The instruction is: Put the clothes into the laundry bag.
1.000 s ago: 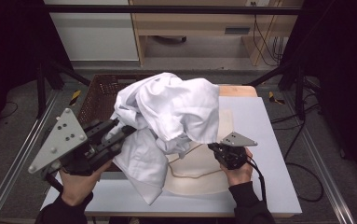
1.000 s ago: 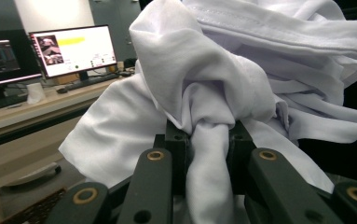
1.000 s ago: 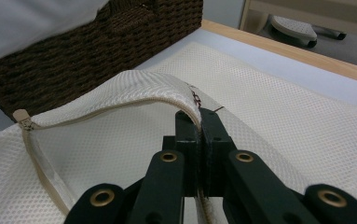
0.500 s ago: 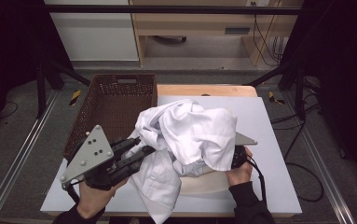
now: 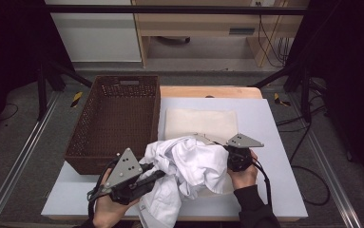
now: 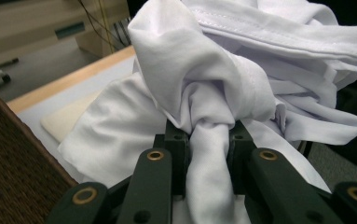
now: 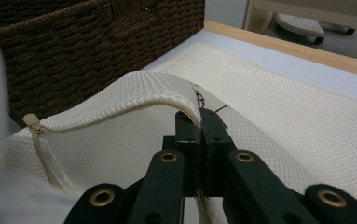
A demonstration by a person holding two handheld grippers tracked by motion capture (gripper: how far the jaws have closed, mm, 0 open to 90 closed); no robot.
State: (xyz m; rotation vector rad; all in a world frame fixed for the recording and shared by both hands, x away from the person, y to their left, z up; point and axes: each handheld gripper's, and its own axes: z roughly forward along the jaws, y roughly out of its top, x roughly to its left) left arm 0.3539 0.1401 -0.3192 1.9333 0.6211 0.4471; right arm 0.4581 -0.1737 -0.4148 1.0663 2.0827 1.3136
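Observation:
A crumpled white garment lies bunched at the table's front, over the near end of a cream mesh laundry bag. My left gripper is shut on a twisted fold of the white garment, which rises between its jaws. My right gripper is shut on the zippered edge of the mesh bag and lifts that edge off the table, arching the opening. In the high view the garment hides the bag's mouth.
A dark brown wicker basket stands empty at the left of the white table, close beside the bag. A wooden strip runs along the table's far edge. Black frame legs and cables stand on the floor at the right.
The white garment has come down from high over the basket to the table's front edge. My left gripper moved toward the person and rightward with it. My right gripper stayed on the bag.

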